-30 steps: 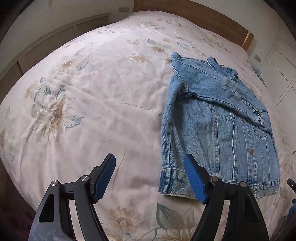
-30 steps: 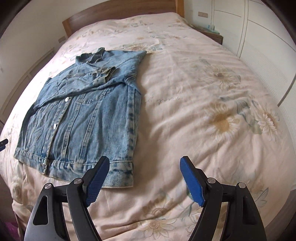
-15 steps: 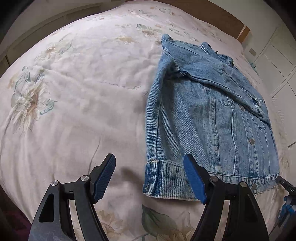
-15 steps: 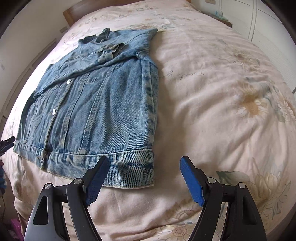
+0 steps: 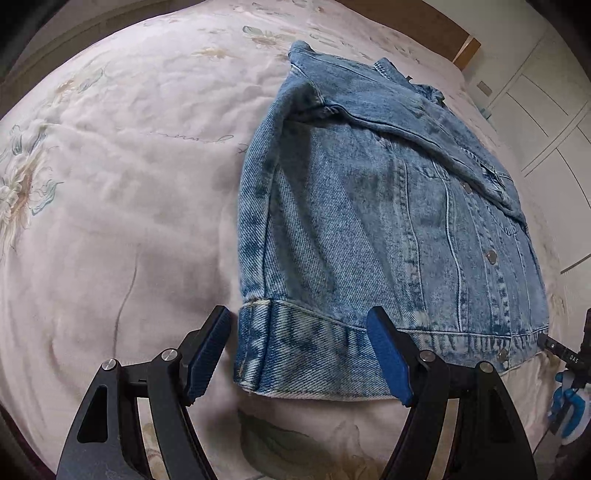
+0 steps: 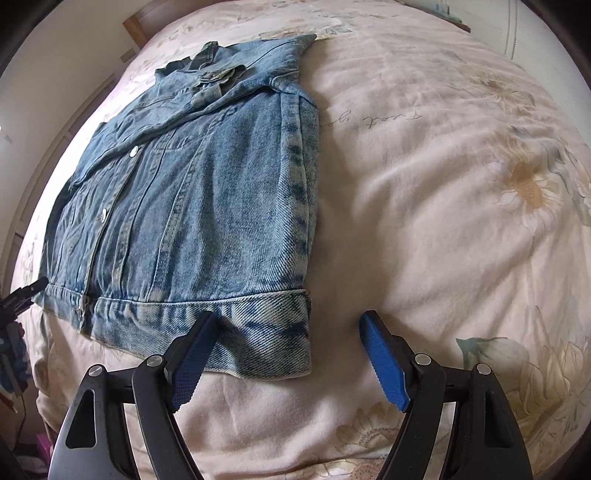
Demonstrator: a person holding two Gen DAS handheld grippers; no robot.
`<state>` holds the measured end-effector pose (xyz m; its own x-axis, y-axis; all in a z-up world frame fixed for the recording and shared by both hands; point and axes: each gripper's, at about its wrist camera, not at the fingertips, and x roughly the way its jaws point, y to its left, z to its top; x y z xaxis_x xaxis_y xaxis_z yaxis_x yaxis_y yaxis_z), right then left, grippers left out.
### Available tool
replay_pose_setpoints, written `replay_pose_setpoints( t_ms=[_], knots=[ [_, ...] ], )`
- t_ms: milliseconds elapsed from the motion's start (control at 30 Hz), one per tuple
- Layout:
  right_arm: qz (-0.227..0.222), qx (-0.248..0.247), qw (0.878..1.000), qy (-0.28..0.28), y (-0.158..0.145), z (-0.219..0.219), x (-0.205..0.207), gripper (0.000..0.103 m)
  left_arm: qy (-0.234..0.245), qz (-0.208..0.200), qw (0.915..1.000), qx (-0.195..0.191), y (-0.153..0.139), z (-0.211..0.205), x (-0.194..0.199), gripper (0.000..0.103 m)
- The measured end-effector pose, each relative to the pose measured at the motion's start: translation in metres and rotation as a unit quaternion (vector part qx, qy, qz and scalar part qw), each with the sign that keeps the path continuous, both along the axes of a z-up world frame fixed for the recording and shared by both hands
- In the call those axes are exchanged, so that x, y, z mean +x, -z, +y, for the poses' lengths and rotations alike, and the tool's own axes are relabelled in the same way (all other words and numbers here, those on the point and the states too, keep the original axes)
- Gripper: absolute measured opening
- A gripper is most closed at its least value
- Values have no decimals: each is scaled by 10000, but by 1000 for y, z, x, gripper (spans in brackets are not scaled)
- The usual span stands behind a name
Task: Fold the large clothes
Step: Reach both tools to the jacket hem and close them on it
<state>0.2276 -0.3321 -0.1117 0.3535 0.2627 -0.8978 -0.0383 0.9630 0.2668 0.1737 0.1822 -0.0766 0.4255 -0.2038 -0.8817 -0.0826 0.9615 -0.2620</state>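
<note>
Left hand-held gripper (image 5: 299,350) hangs just above the near left corner of the denim jacket (image 5: 369,221), blue pads spread wide, with the hem band (image 5: 295,354) lying under the gap and neither pad pressing on it. Right hand-held gripper (image 6: 286,354) stands the same way over the opposite hem corner (image 6: 273,332), jaws spread and empty, one pad over the band and the other over bare quilt.

Beyond the pads, the jacket lies flat on the floral bed quilt (image 5: 110,221), buttoned front up, snaps (image 5: 491,256) running up the placket, both sleeves already folded in across the chest, collar (image 6: 210,55) at the far end toward the wooden headboard (image 5: 424,22).

Denim of this weight should handle as heavy and fairly stiff: it will hold a crease rather than drape, and it is not slippery or fragile. The doubled hem band is the thickest, firmest edge, so a pinch at each corner of it looks the best hold for carrying the bottom up toward the collar. Side seams are also thick; how many layers sit at each corner is hard to tell, though probably front and back together. The soft quilt may give under a downward push, so the lower pad must slide beneath the band
</note>
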Motion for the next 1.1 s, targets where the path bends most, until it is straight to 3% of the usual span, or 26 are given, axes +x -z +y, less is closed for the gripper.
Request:
replay_pose_setpoints(
  t_ms=[400, 700, 900, 1100],
  knots=[
    [85, 447, 9989, -78, 4, 1, 2, 81, 171, -35, 9996, -237, 0, -5, -5, 70],
    [99, 511, 9977, -438, 4, 22, 0, 78, 186, -49, 9986, -493, 1, -3, -9, 69],
    [103, 684, 9968, -400, 2, 11, 2, 70, 191, -24, 9983, -558, 2, 0, -7, 69],
    [130, 755, 9962, -405, 4, 8, 4, 69, 154, -44, 9975, -684, 4, 1, -5, 69]
  ],
)
